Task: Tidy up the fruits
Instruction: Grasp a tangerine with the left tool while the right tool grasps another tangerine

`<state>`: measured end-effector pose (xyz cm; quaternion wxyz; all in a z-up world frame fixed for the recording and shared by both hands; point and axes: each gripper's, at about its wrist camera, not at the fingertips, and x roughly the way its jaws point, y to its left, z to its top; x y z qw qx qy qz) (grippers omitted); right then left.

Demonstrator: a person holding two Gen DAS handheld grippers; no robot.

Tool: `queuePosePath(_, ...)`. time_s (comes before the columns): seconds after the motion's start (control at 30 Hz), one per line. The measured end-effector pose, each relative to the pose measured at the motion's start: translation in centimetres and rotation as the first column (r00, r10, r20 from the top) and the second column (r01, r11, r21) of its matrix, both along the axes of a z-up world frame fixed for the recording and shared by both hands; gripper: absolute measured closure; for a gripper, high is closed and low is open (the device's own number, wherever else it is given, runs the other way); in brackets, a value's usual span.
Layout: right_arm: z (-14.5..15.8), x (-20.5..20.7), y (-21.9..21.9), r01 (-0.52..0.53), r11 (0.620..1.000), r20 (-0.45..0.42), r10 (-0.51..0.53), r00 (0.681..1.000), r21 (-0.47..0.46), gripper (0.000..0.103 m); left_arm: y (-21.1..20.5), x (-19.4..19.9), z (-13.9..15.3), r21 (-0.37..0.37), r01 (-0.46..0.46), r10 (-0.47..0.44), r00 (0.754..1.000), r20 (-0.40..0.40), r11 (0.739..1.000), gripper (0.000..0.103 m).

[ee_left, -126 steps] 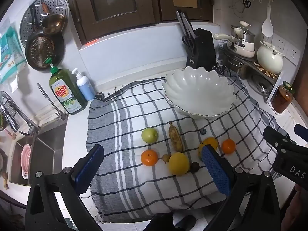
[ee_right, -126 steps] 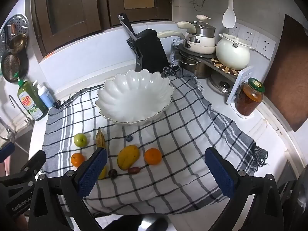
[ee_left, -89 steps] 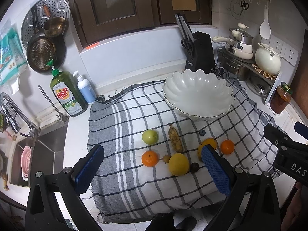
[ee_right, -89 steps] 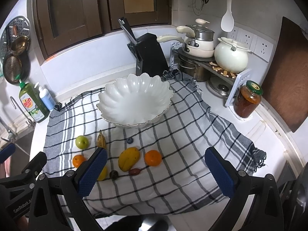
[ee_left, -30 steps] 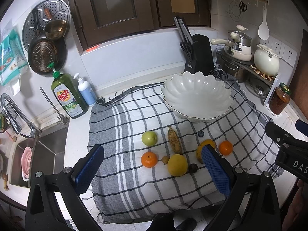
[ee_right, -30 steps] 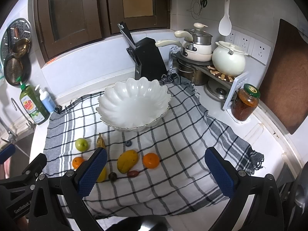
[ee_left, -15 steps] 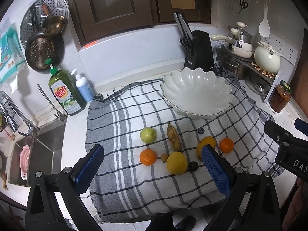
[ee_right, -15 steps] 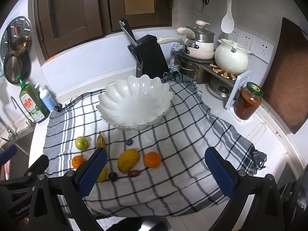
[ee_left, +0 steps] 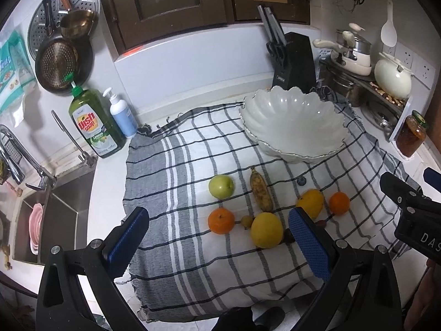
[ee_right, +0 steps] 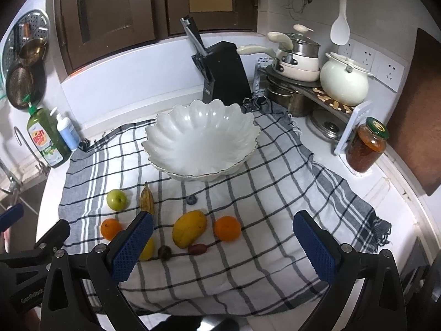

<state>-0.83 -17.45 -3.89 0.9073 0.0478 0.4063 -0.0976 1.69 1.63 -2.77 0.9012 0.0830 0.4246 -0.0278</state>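
A white scalloped bowl [ee_left: 292,127] [ee_right: 201,140] stands empty at the back of a checked cloth [ee_left: 193,149] [ee_right: 275,187]. In front of it lie a green apple [ee_left: 221,186] [ee_right: 117,199], a spotted banana [ee_left: 260,193] [ee_right: 147,197], two oranges [ee_left: 221,220] [ee_right: 227,229], a lemon [ee_left: 266,234], a mango [ee_left: 311,202] [ee_right: 189,229], a blueberry [ee_right: 192,200] and small dark fruits [ee_right: 197,249]. My left gripper [ee_left: 217,241] hovers open before the lemon and orange. My right gripper [ee_right: 223,245] hangs open above the mango, holding nothing.
A sink [ee_left: 63,215] and dish soap bottle [ee_left: 93,121] sit at the left. A black knife block [ee_right: 223,74], stacked pots [ee_right: 297,55] and an amber jar [ee_right: 366,149] line the back and right. The counter edge runs close below the cloth.
Both views shift only slightly from hand sway. The fruits and the bowl stay put, and both grippers remain open.
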Motion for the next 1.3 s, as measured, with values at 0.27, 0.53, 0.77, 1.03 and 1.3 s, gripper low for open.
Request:
queuePosePath(0.27, -1.8, 1.7, 1.5, -0.016, 1.0, 0.014, 0.016, 1.0, -0.007, 0.001, 1.3, 1.3, -2.4, 0.011, -0.02, 0.02, 1.0, -0.012, 1.0, 0.0)
queuePosePath(0.53, -3.7, 2.7, 2.8, -0.03, 0.999, -0.001, 0.03, 1.0, -0.032, 0.001, 2.0, 2.5, -5.1, 0.02, -0.016, 0.017, 1.0, -0.026, 1.0, 0.0)
queuePosePath(0.77, -5.9, 3.8, 3.2, -0.019, 0.999, -0.012, 0.019, 1.0, -0.04, 0.001, 2.3, 3.7, -7.3, 0.014, -0.013, 0.014, 1.0, -0.027, 1.0, 0.0)
queuePosePath(1.03, -8.1, 5.0, 3.0, -0.004, 0.999, -0.059, 0.002, 0.998, -0.043, 0.001, 1.9, 5.2, -10.0, 0.001, 0.018, -0.017, 0.998, -0.06, 1.0, 0.003)
queuePosePath(1.3, -10.0, 6.0, 2.6, 0.011, 0.999, -0.101, -0.015, 0.995, -0.043, 0.001, 1.8, 6.1, -12.1, 0.014, 0.029, -0.028, 0.996, -0.088, 0.999, 0.006)
